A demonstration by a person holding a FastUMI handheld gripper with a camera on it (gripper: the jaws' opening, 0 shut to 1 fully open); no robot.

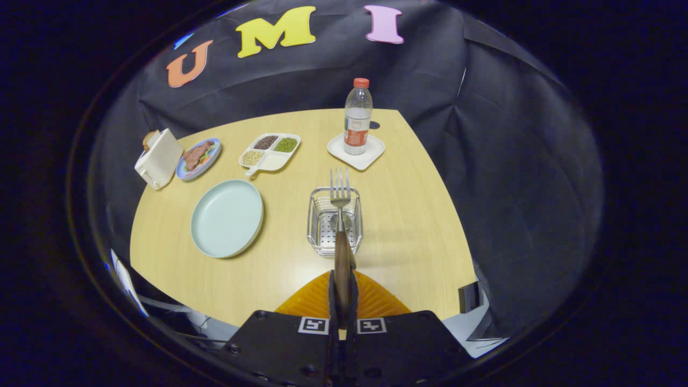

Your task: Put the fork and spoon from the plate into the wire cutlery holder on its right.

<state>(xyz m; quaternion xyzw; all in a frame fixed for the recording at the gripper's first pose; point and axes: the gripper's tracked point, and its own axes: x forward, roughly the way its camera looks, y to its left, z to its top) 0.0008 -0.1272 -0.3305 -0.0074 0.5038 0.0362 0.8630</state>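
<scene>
Between tool (342, 301) fingers, fork (340, 215) — over, perhaps, holder (334, 221)

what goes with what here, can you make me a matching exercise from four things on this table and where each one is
Things:
1. fork
2. water bottle
3. pale plate
4. divided dish

Places or states:
a. stands on a small white square tray
b. lies bare, left of the wire cutlery holder
c. held by its wooden handle in the hand-held gripper, tines up, over the holder
d. holds beans and grains, beyond the pale plate

Pairs: 1-c, 2-a, 3-b, 4-d
</scene>
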